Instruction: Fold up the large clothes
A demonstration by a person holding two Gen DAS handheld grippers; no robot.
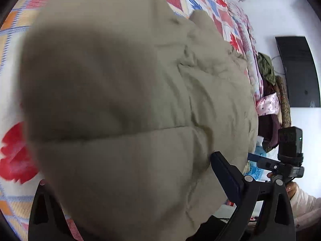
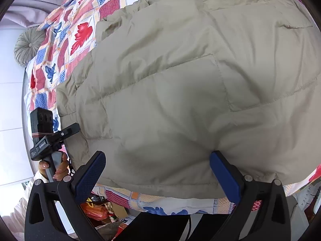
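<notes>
A large beige padded jacket [image 2: 180, 80] lies spread on a patchwork bedspread [image 2: 80, 32]. My right gripper [image 2: 157, 172] is open at the jacket's near hem, with its blue pads [image 2: 88, 176] on either side of a puffed section and nothing pinched. In the left wrist view the jacket [image 1: 124, 100] fills the frame, close and blurred. My left gripper [image 1: 156, 160] stands open. Its right finger [image 1: 226, 172] shows beside the fabric, while the left finger is hidden under the cloth. A hand [image 2: 58, 170] holds the left gripper at the jacket's left edge.
The bed's near edge [image 2: 160, 204] runs below the hem, with bags and clutter [image 2: 96, 208] on the floor. A round grey cushion [image 2: 30, 44] sits at the bed's far left. A clothes pile [image 1: 268, 100] and a dark panel [image 1: 297, 70] stand by the wall.
</notes>
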